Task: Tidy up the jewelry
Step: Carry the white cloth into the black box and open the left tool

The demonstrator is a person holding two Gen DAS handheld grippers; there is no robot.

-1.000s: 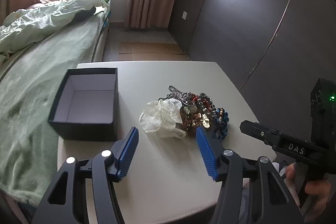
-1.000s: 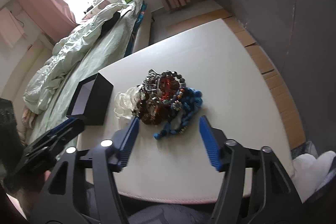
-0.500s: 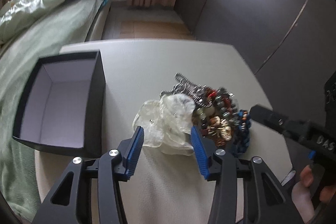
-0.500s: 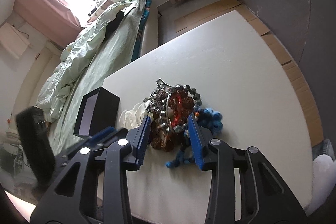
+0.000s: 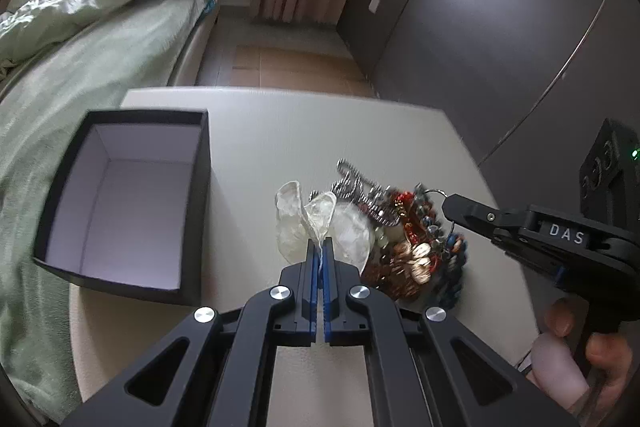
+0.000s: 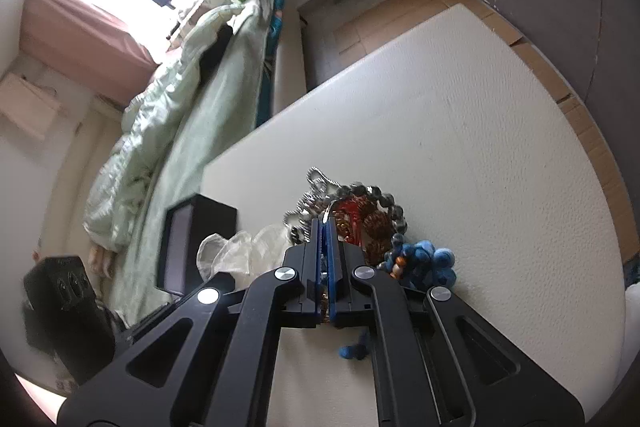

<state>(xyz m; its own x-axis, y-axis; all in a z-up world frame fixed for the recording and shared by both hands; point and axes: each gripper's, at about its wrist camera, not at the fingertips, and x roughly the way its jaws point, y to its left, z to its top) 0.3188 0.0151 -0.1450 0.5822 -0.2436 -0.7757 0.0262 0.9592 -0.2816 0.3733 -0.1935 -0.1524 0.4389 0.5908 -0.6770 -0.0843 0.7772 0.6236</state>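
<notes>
A tangled jewelry pile [image 5: 404, 243] of chains, red, copper and blue beads lies on the white table [image 5: 304, 131]. Against its left side rests a clear plastic bag [image 5: 296, 223]. My left gripper [image 5: 319, 247] is closing its jaws tight on a fold of that bag. In the right wrist view, my right gripper [image 6: 323, 227] is closing on the middle of the pile [image 6: 360, 219], with a thin strand pinched between the pads. Blue beads [image 6: 424, 259] lie just to its right. An open black box [image 5: 120, 203] with a white inside stands left of the bag.
A bed with a green cover [image 5: 100, 47] runs along the table's left side. Dark wardrobe doors [image 5: 500, 27] stand to the right. A person's hand [image 5: 568, 347] holds the right gripper's handle at the table's near right corner. Bare tabletop [image 6: 460, 147] stretches beyond the pile.
Both grippers moved forward and down to the pile and went from open to shut. The left one now pinches the bag, whose fold has lifted; the right one pinches jewelry.
</notes>
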